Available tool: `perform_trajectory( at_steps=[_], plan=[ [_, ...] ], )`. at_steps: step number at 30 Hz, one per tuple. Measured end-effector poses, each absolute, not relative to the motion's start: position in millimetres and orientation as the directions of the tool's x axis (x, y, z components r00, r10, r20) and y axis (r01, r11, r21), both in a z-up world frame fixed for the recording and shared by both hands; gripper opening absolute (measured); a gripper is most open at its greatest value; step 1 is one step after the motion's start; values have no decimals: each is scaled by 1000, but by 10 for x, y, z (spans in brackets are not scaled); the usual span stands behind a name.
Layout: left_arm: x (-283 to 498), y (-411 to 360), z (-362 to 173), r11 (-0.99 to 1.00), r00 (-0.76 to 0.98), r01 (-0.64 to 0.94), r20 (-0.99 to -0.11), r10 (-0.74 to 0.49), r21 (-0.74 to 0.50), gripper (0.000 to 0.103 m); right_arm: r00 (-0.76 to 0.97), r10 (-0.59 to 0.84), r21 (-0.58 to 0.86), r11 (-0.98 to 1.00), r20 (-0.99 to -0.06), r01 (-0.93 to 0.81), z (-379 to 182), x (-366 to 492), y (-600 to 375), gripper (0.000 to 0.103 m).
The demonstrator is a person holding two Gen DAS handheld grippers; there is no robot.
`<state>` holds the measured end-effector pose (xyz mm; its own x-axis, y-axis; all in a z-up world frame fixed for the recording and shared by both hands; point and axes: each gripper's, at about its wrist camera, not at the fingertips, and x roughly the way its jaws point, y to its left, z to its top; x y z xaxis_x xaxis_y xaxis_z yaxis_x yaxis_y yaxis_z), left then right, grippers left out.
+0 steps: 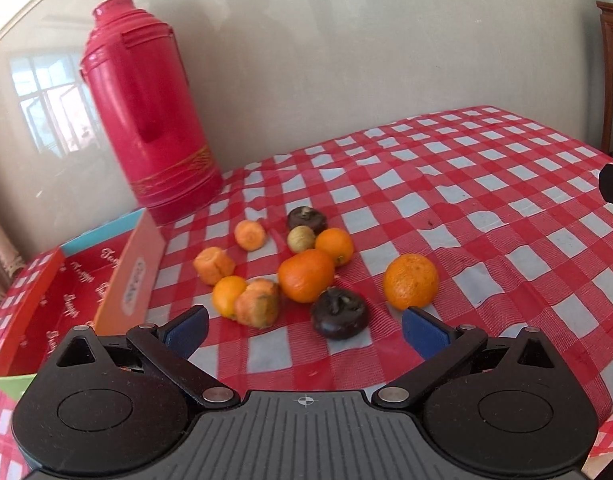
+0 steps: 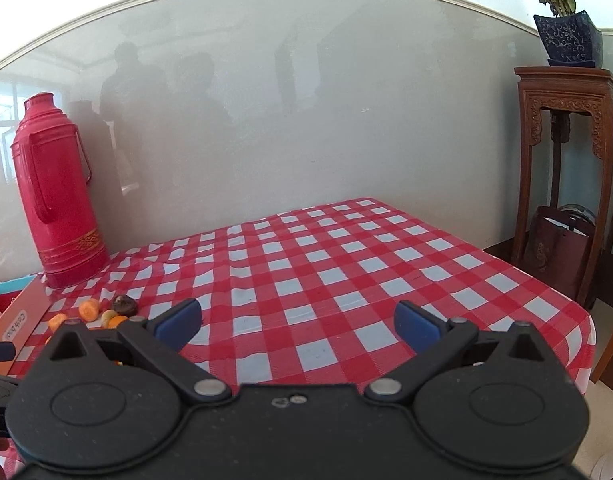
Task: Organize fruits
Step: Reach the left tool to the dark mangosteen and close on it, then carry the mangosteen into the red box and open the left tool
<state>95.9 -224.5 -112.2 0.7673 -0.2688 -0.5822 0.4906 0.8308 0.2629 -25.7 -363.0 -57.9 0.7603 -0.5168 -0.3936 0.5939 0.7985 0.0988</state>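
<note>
Several fruits lie on the red checked tablecloth (image 1: 486,200) in the left wrist view: a big orange (image 1: 411,281) apart at the right, another orange (image 1: 306,275), smaller oranges (image 1: 334,245), peeled orange pieces (image 1: 214,265), and two dark mangosteens (image 1: 338,317) (image 1: 307,219). An open red box (image 1: 66,292) stands at the left. My left gripper (image 1: 305,330) is open and empty, just short of the near mangosteen. My right gripper (image 2: 299,325) is open and empty over bare cloth; a few fruits (image 2: 91,309) show at its far left.
A tall red thermos (image 1: 150,108) stands by the wall behind the box; it also shows in the right wrist view (image 2: 58,196). A carved wooden stand (image 2: 566,152) with a potted plant (image 2: 566,32) is beyond the table's right edge.
</note>
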Motion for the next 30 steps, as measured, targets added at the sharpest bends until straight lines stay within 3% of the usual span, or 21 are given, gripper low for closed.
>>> perform_trajectory(
  at_steps=[2, 8, 9, 12, 22, 30],
  plan=[
    [1006, -2298, -1164, 823, 758, 500, -595, -266, 269, 75, 757, -520, 93, 798, -395, 596, -600, -240, -3641, 97],
    [1105, -2341, -1252, 820, 749, 512, -600, -281, 256, 72, 757, -495, 117, 800, -425, 589, -665, -189, -3687, 97],
    [1124, -2353, -1260, 816, 746, 520, -599, -290, 252, 60, 756, -497, 117, 799, -426, 591, -669, -180, -3685, 97],
    [1198, -2392, -1296, 809, 715, 545, -627, -309, 223, 42, 755, -491, 116, 801, -434, 587, -688, -146, -3682, 97],
    [1167, -2356, -1340, 819, 734, 533, -597, -323, 212, 40, 758, -473, 103, 815, -449, 570, -739, -54, -3641, 97],
    [1206, -1958, -995, 878, 841, 397, -489, -232, 267, 40, 764, -450, 99, 830, -462, 549, -773, 3, -3587, 97]
  ],
)
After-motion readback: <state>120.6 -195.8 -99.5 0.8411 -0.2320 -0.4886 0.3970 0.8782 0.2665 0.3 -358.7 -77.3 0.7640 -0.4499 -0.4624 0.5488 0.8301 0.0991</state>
